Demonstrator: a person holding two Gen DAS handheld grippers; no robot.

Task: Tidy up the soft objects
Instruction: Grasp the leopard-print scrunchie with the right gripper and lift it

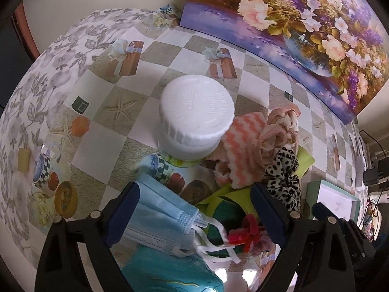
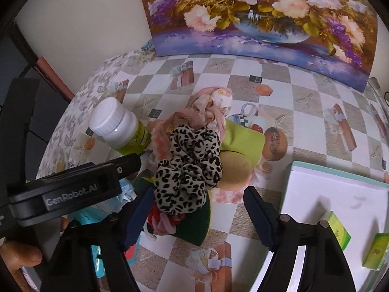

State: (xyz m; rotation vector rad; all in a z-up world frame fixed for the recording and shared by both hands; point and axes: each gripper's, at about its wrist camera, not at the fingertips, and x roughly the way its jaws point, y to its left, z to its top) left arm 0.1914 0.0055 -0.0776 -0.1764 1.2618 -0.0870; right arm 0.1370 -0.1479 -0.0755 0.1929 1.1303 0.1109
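Observation:
A pile of soft things lies on the patterned tablecloth: a leopard-print scrunchie (image 2: 188, 168), a pink floral scrunchie (image 2: 211, 107), a pink-striped fuzzy cloth (image 1: 243, 143), green cloths (image 2: 243, 138) and a red-and-pink chenille piece (image 1: 248, 231). A blue face mask (image 1: 163, 221) lies between the fingers of my open left gripper (image 1: 194, 216). My open right gripper (image 2: 197, 215) hovers over the near edge of the pile, beside the leopard scrunchie. The left gripper's body (image 2: 73, 189) shows at the left of the right wrist view.
A white-capped bottle (image 1: 194, 112) stands just left of the pile. A white tray with a teal rim (image 2: 335, 194) holding small green boxes (image 2: 336, 231) sits at the right. A flower painting (image 2: 255, 12) leans at the back. A teal packet (image 1: 167, 272) lies near the front.

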